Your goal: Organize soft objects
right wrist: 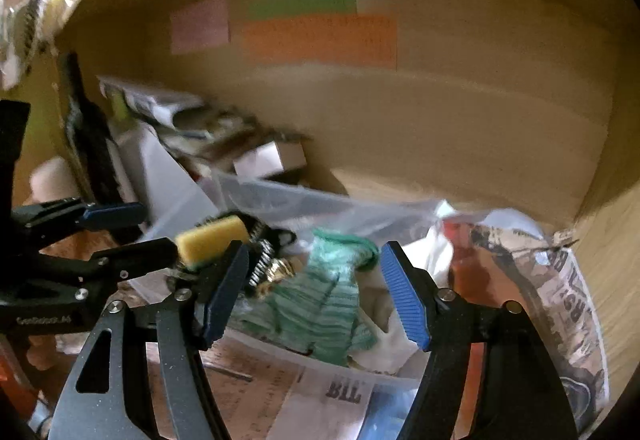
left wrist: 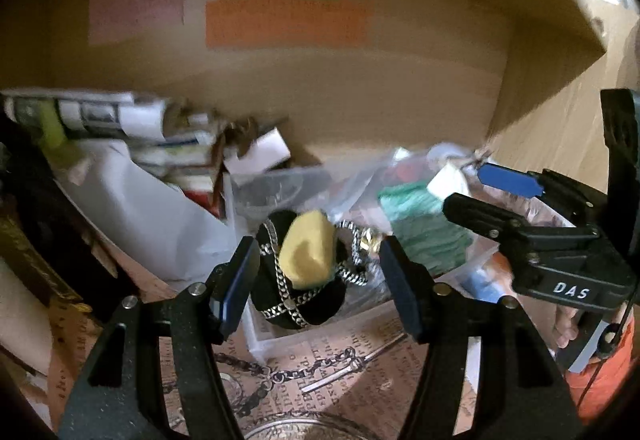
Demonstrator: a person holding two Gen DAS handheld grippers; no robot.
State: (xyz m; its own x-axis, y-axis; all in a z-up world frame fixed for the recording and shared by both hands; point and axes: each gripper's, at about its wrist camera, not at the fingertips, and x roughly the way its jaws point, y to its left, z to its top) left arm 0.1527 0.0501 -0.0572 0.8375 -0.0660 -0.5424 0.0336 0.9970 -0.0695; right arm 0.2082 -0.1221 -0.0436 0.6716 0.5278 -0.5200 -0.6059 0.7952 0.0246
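Left tool: jaws apart, gripping nothing. Directly ahead and centred in the gap, just beyond the fingertips: yellow sponge, resting on a black pouch wrapped in silver chain, both sitting in a clear tray. Long axis of sponge roughly upright in the left view, so nearly square to the closing line of the jaws. Right tool: jaws likewise apart and empty, aimed at a green cloth lying just ahead between the fingertips inside a clear bag. In the right view, sponge lies off to the left, beside the left tool, not between the right jaws. Judgement: left tool nearer to the sponge, straight advance sufficient; right tool nearer to the cloth. Risk: chain snagging on closure. Cardboard box forms the backdrop.
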